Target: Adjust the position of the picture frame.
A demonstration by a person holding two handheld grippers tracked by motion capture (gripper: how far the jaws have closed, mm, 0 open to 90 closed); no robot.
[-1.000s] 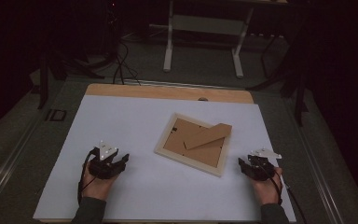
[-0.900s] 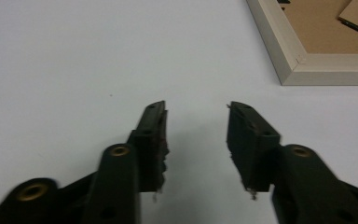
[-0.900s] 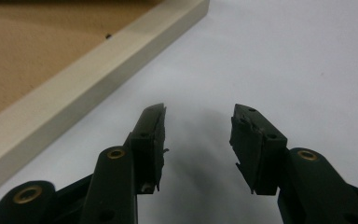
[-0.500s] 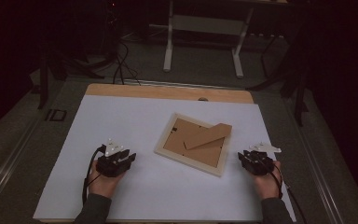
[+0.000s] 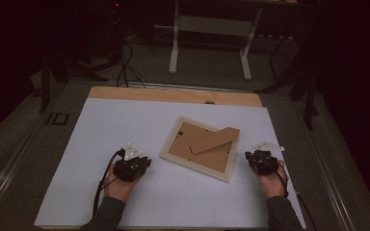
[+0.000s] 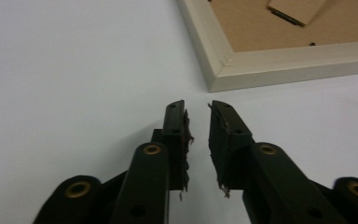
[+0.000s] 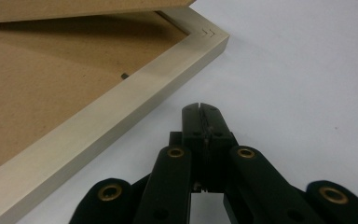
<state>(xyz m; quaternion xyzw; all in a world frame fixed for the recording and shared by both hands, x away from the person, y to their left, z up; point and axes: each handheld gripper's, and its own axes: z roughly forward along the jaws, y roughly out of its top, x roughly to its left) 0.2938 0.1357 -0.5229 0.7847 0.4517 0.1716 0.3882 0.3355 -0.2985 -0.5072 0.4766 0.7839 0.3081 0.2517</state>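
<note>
Left gripper [image 5: 136, 162] moved nearer frame [image 5: 203, 148]; jaws closing, seemingly empty gap.

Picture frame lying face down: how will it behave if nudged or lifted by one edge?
The picture frame lies flat on the white sheet, so it would probably slide, not tip. Its pale rails look rigid. The loose-looking stand flap may swing when lifted.

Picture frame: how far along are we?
Done: nothing visibly. The picture frame lies face down on the white sheet, its stand flap still on the backing. In hand: nothing. The left gripper has just been narrowing, empty, near one corner; the right gripper is shut beside the frame. Left: grasping the frame.
</note>
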